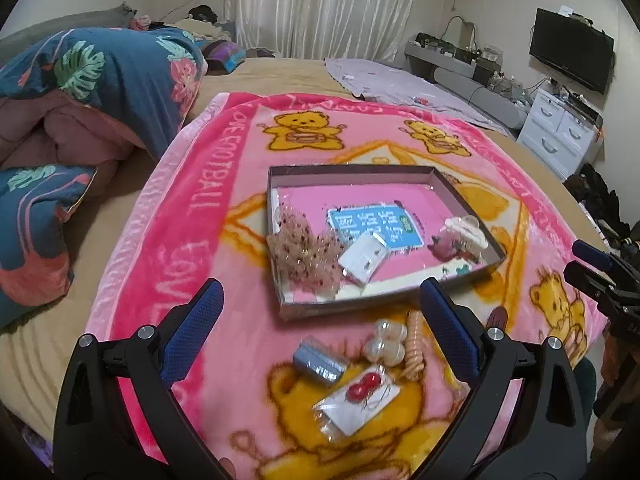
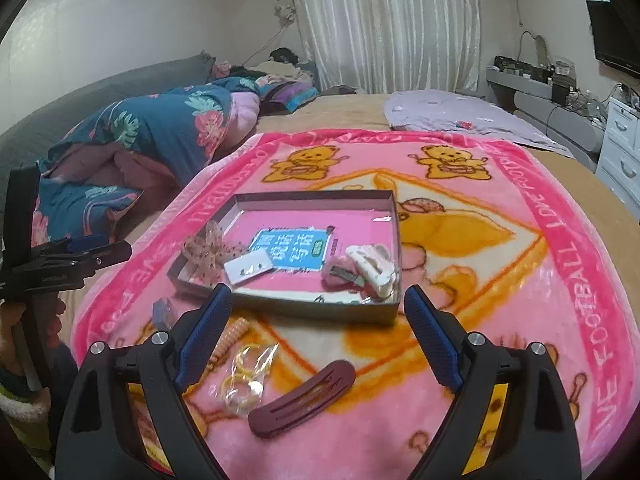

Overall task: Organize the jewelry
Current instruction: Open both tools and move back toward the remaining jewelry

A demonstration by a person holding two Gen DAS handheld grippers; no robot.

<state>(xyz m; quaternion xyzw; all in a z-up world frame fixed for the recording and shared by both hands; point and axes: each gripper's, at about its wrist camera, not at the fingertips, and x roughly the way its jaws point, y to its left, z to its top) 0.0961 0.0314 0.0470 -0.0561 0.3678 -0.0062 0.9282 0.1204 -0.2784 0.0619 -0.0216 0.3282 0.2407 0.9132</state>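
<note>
A shallow grey tray [image 1: 352,169] [image 2: 280,307] with a pink floor lies on the pink bear blanket. It holds a frilly pink scrunchie [image 1: 298,240] [image 2: 208,248], a white earring card [image 1: 362,258] [image 2: 249,267], a white claw clip [image 1: 466,232] [image 2: 374,266] and a dark pink piece [image 1: 444,249] [image 2: 340,274]. My left gripper [image 1: 320,304] is open above loose items in front of the tray: a blue clip [image 1: 318,362], pearl clip [image 1: 386,344], orange spiral tie [image 1: 415,346] and cherry earring card [image 1: 360,398]. My right gripper [image 2: 318,308] is open over a maroon snap clip [image 2: 302,398] and a bag of yellow hair ties [image 2: 246,378].
The pink blanket [image 1: 188,240] [image 2: 560,280] covers part of a bed. A folded floral quilt [image 1: 92,92] [image 2: 160,132] lies at the left. A lilac cloth [image 2: 460,118] lies at the back right. White drawers [image 1: 560,132] and a television [image 1: 572,50] stand beyond the bed's right edge.
</note>
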